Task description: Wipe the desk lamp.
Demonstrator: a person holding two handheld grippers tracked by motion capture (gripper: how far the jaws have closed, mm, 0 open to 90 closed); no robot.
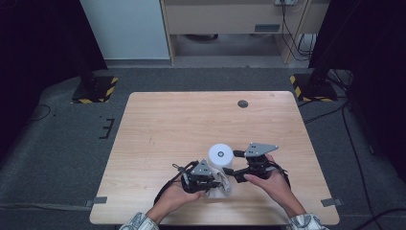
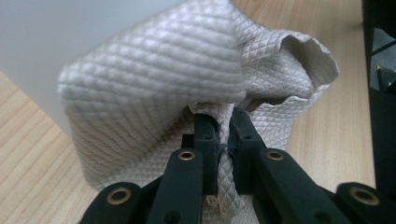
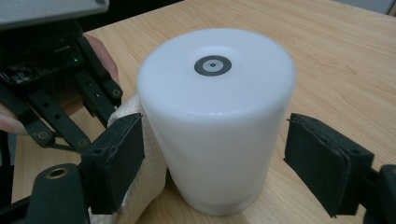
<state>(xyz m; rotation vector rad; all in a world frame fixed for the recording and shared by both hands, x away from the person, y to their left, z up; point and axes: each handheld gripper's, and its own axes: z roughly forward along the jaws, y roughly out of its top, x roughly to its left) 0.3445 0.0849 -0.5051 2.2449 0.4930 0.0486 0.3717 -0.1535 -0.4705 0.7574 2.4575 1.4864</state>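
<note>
While both forearms come in from six o'clock in the high view, the left gripper (image 1: pixel 216 184) lies low on the table (image 1: pixel 163 124) with its jaws pointing toward three o'clock; the left gripper view has those jaws pinched together on a fold of the cloth (image 2: pixel 159 88); the right gripper (image 1: pixel 233 163) sits level at the three o'clock side of the white cup (image 1: pixel 220 155), jaws pointing toward nine o'clock; in the right gripper view its padded fingers (image 3: pixel 116 158) stand apart on either side of the cup (image 3: pixel 219 121), neither pad pressing on it.

The cup stands upside down near the table's front edge, just right of centre; the cloth bunches against its foot at about seven o'clock.

The table is pale wood grain with a dark round grommet (image 1: pixel 242 103) toward twelve o'clock; grey carpet surrounds it, with black stand bases edged in yellow-black stripes at ten and two o'clock.

The cup is smooth, matt, translucent white, tapered, with a grey ringed mark on its flat base; the cloth is off-white, with a quilted diamond weave and a frayed edge.
</note>
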